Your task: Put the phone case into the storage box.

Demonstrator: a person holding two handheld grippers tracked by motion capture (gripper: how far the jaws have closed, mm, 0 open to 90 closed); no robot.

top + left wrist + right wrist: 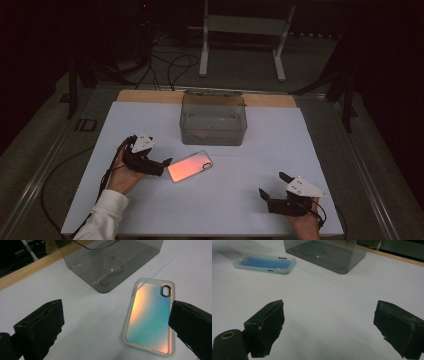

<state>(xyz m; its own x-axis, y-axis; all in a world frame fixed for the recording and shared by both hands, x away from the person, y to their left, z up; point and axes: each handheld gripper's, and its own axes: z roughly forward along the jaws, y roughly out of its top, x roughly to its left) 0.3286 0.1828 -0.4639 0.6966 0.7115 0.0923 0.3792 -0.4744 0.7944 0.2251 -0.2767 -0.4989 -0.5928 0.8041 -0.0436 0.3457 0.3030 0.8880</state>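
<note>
The left tongs point(167, 162) gape wide beside the phone case point(190, 166), lying flat at the clear bin's point(213, 120) seven o'clock, ready to grasp it, while the right tongs point(270, 186) wait open over bare bench point(225, 200).

One phone case point(190, 166) lies on the table point(235, 200), its iridescent back up. One clear smoky plastic box point(213, 120) stands at the far middle of the table. Two tongs are here: the left tongs point(167, 162) and the right tongs point(272, 184).
</note>
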